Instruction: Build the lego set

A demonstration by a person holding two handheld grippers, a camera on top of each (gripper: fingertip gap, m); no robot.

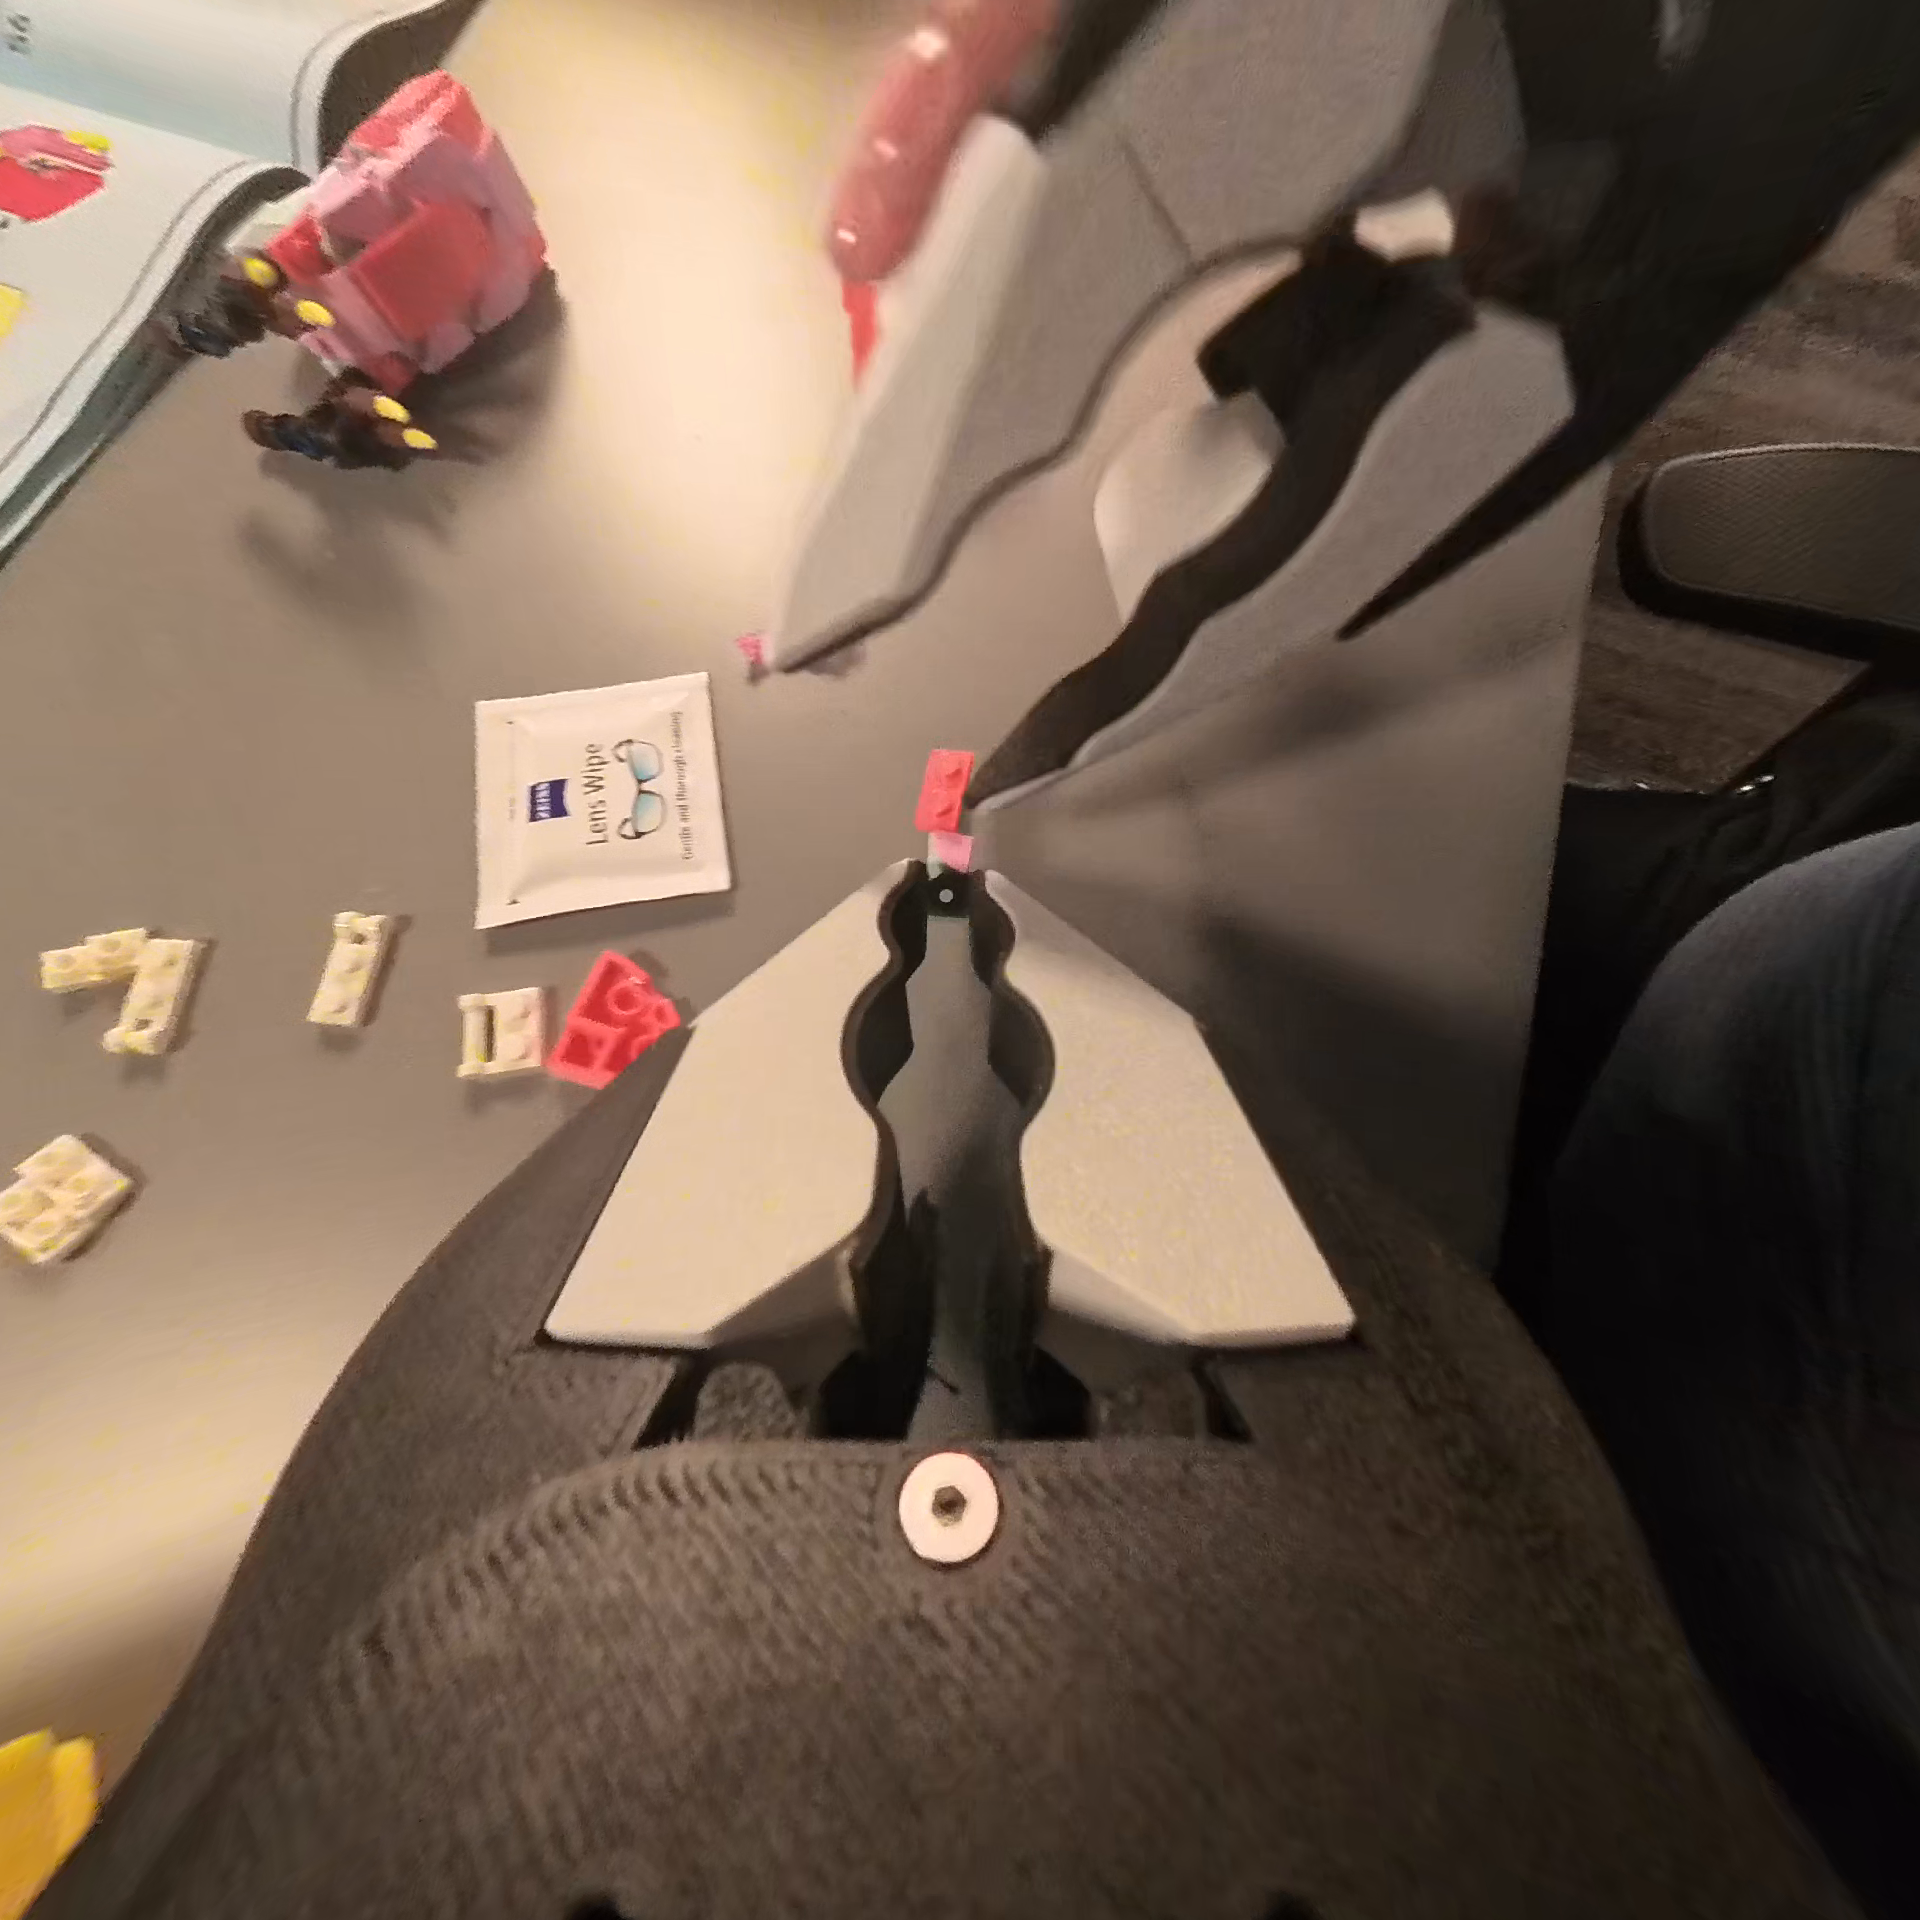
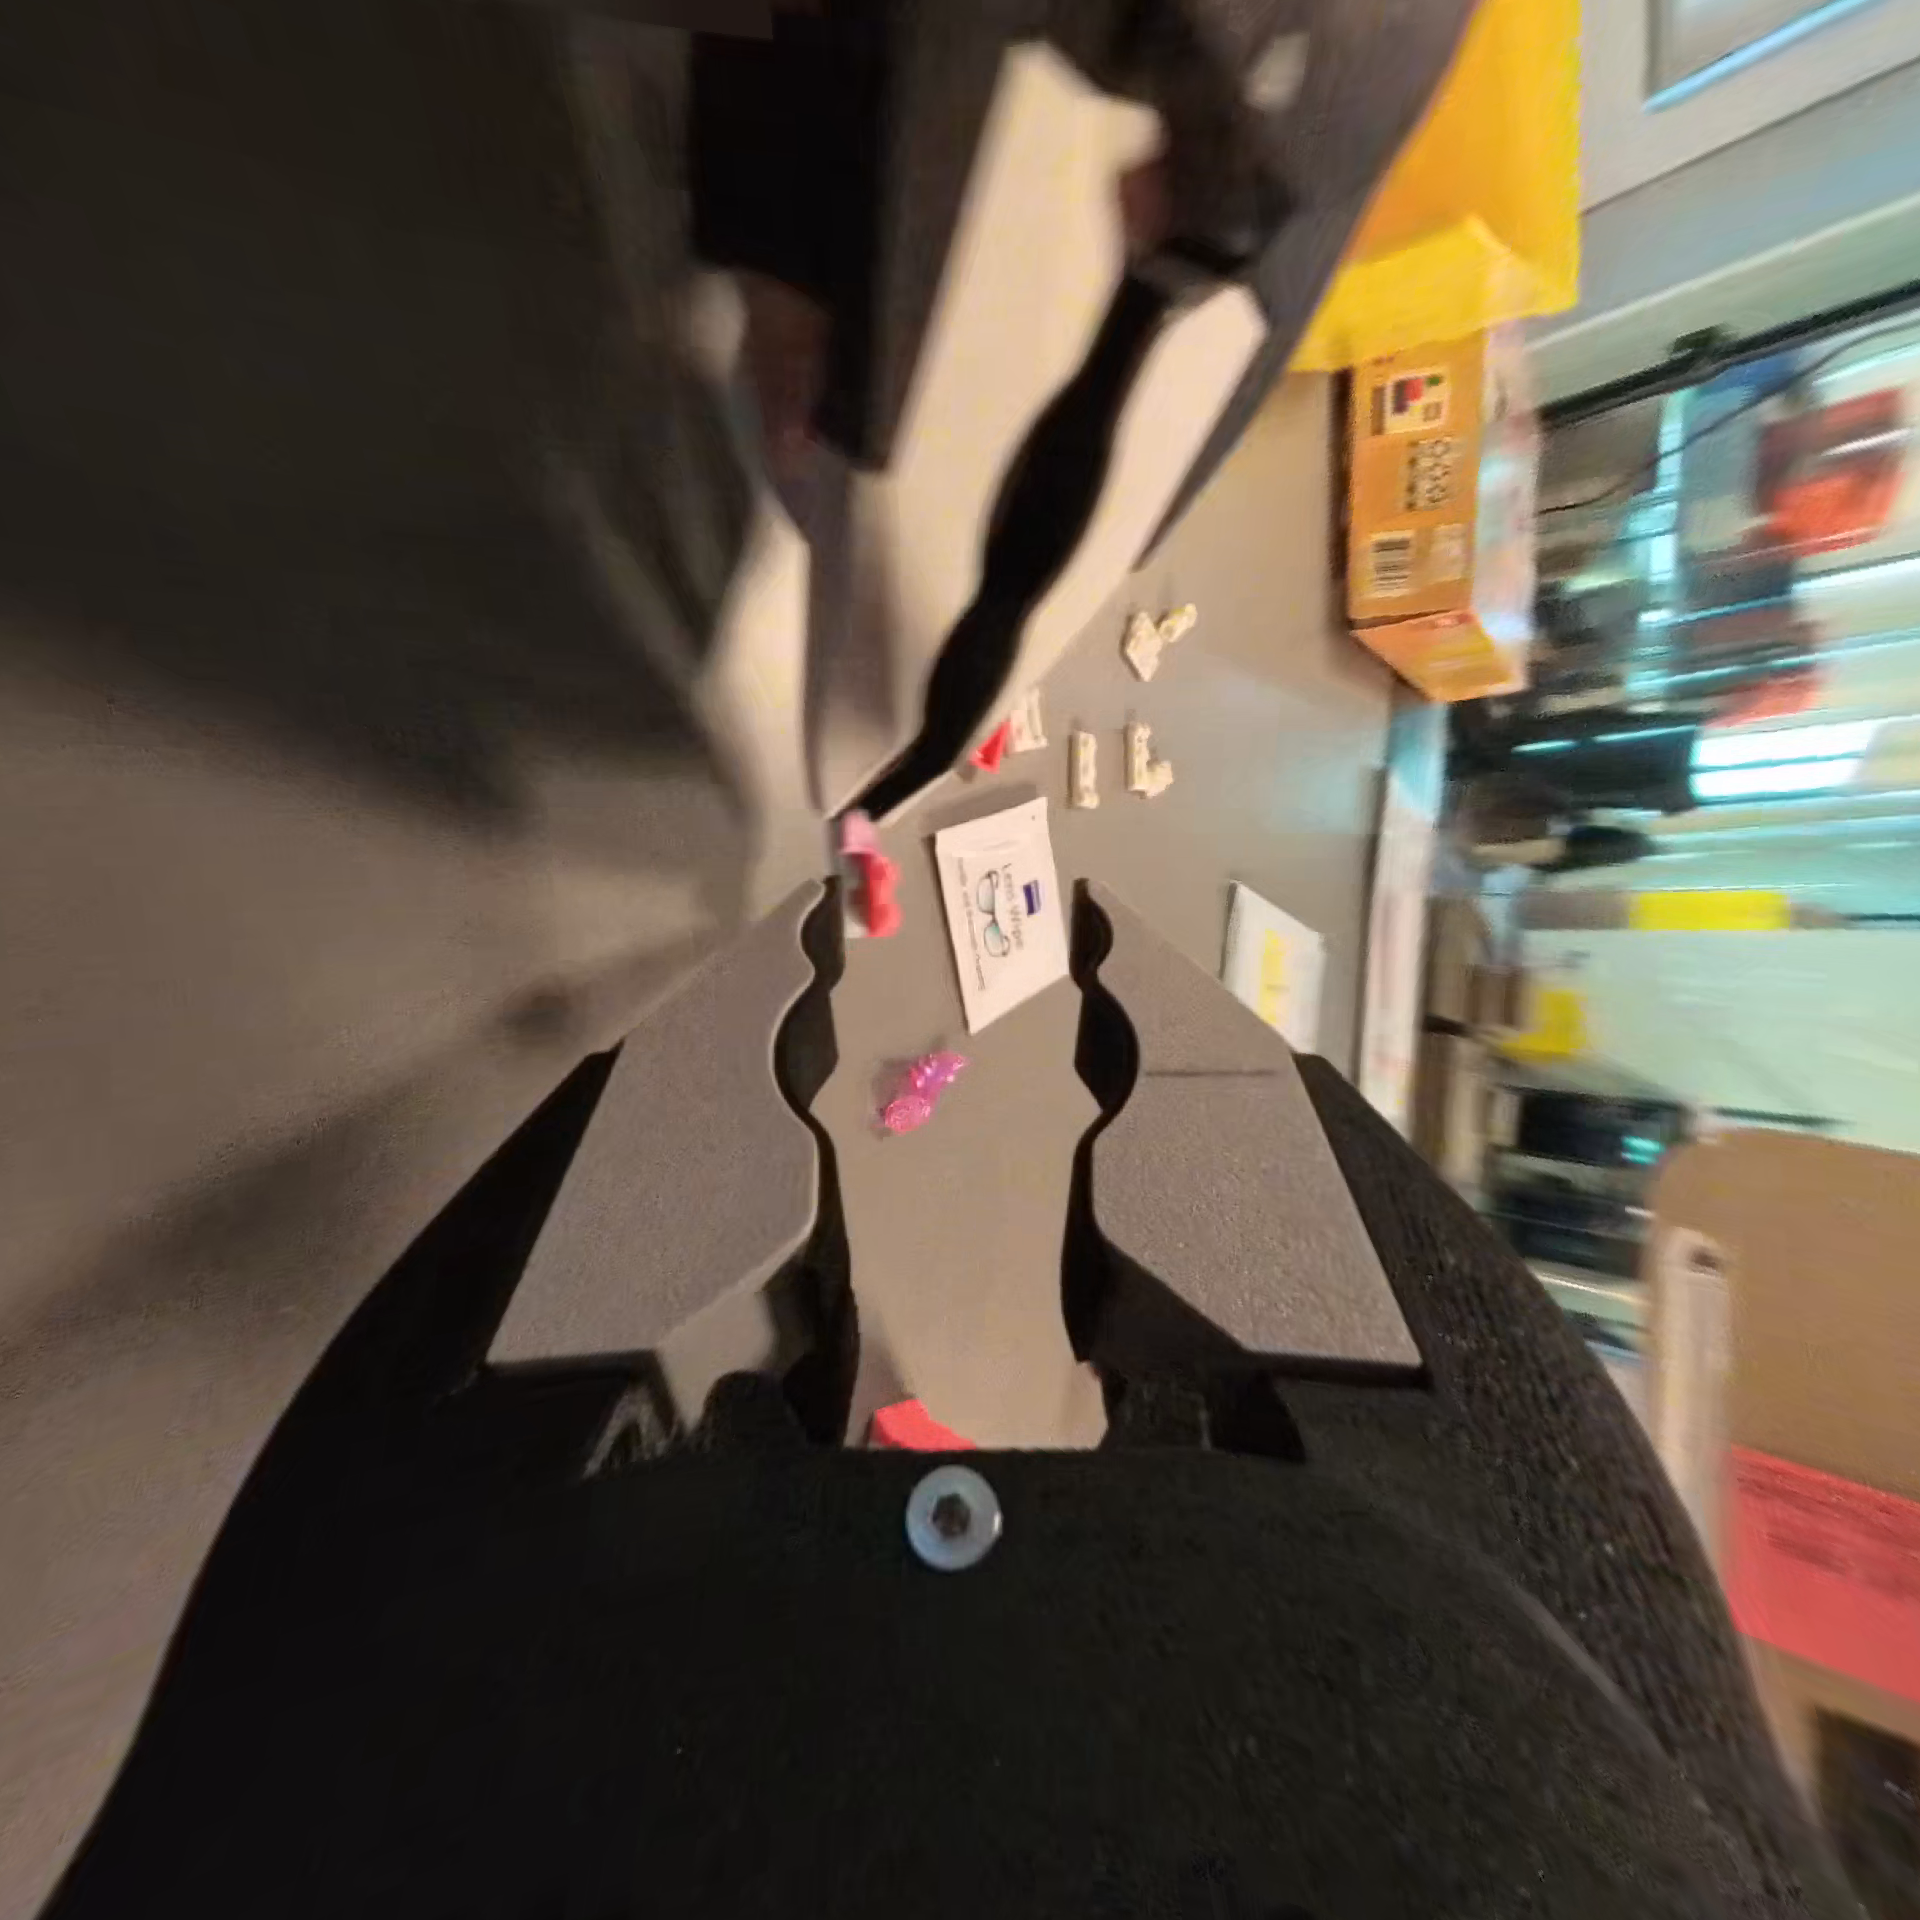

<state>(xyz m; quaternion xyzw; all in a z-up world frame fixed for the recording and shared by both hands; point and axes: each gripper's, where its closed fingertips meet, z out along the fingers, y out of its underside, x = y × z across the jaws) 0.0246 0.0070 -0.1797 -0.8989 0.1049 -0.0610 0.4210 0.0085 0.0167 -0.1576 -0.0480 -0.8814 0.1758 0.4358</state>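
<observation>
L gripper (image 1: 943, 883): jaws narrow, pinching a small stack of bricks, pink brick (image 1: 956, 852) under red brick (image 1: 945, 792), above the grey counter (image 1: 343, 644). R gripper (image 2: 951, 899): jaws wide, bare, one tip beside the red brick; white sachet (image 1: 601, 795) and cream bricks (image 1: 348, 968) lie nearby.

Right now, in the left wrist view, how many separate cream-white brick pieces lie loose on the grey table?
4: an L-shaped piece far left, a narrow one right of it, one touching the red brick, and one lower left. Others may be hidden.
</observation>
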